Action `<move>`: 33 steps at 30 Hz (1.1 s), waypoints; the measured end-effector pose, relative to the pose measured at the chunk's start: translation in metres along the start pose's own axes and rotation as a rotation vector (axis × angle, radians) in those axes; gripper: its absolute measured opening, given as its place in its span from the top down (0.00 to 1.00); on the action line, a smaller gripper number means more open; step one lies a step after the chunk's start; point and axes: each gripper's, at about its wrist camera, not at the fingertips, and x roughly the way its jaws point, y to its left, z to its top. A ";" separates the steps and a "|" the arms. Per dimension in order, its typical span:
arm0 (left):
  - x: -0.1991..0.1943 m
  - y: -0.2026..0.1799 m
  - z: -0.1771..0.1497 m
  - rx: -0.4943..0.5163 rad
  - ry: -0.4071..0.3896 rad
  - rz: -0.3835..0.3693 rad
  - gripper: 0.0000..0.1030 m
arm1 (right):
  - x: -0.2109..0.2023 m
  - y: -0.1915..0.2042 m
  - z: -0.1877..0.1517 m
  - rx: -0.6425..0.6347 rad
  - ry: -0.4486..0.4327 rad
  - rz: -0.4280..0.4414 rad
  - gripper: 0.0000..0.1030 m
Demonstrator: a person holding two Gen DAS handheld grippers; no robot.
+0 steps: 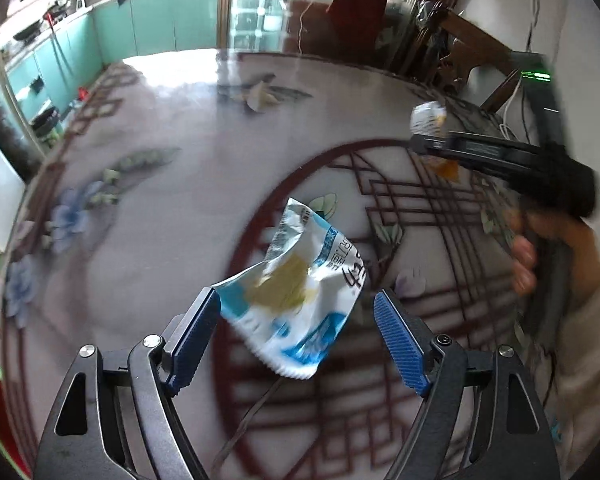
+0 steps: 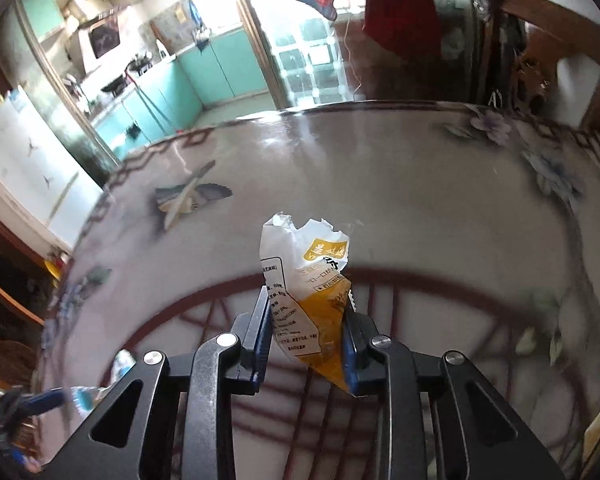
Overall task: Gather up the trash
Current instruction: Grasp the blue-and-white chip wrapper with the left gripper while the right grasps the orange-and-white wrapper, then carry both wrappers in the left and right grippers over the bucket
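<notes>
A crumpled blue and white snack wrapper (image 1: 300, 292) sits between the blue pads of my left gripper (image 1: 298, 320), whose jaws stand wide apart; the wrapper touches the left pad only. My right gripper (image 2: 306, 336) is shut on an empty white and orange packet (image 2: 308, 292), held above the round table (image 2: 420, 184). The right gripper (image 1: 428, 142) also shows in the left wrist view at the upper right with its packet (image 1: 428, 116). The left gripper's blue tip (image 2: 48, 398) and its wrapper show blurred at the lower left of the right wrist view.
The table (image 1: 160, 240) has a glossy cover with flowers and a dark red lattice circle. A wooden chair (image 2: 548, 48) stands behind it at the right. A kitchen with teal cabinets (image 2: 188, 76) lies beyond the doorway. A cable (image 1: 252, 416) runs under the left gripper.
</notes>
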 end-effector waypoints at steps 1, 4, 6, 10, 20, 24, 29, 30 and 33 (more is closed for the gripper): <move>0.007 -0.002 0.001 0.002 0.009 0.008 0.27 | -0.005 0.001 -0.003 0.007 -0.005 0.004 0.74; 0.018 -0.009 0.003 0.025 0.032 0.034 0.63 | -0.019 0.003 -0.015 0.009 -0.010 0.006 0.74; 0.017 -0.015 0.002 0.060 0.029 0.021 0.86 | -0.029 0.006 -0.022 -0.004 -0.014 0.002 0.74; -0.002 -0.020 -0.001 0.099 -0.011 0.020 0.92 | -0.054 0.020 -0.035 -0.009 -0.011 -0.006 0.74; -0.107 0.008 -0.056 0.071 -0.057 0.045 0.92 | -0.136 0.113 -0.093 -0.150 -0.005 -0.017 0.74; -0.138 0.029 -0.085 0.042 -0.065 0.052 0.92 | -0.163 0.156 -0.123 -0.197 -0.005 -0.006 0.74; -0.164 0.057 -0.113 0.004 -0.091 0.061 0.92 | -0.186 0.207 -0.153 -0.244 -0.008 -0.010 0.74; -0.170 0.065 -0.120 -0.006 -0.099 0.060 0.92 | -0.191 0.219 -0.160 -0.253 -0.010 -0.014 0.74; -0.181 0.083 -0.135 -0.017 -0.113 0.060 0.92 | -0.199 0.248 -0.174 -0.289 -0.022 -0.040 0.74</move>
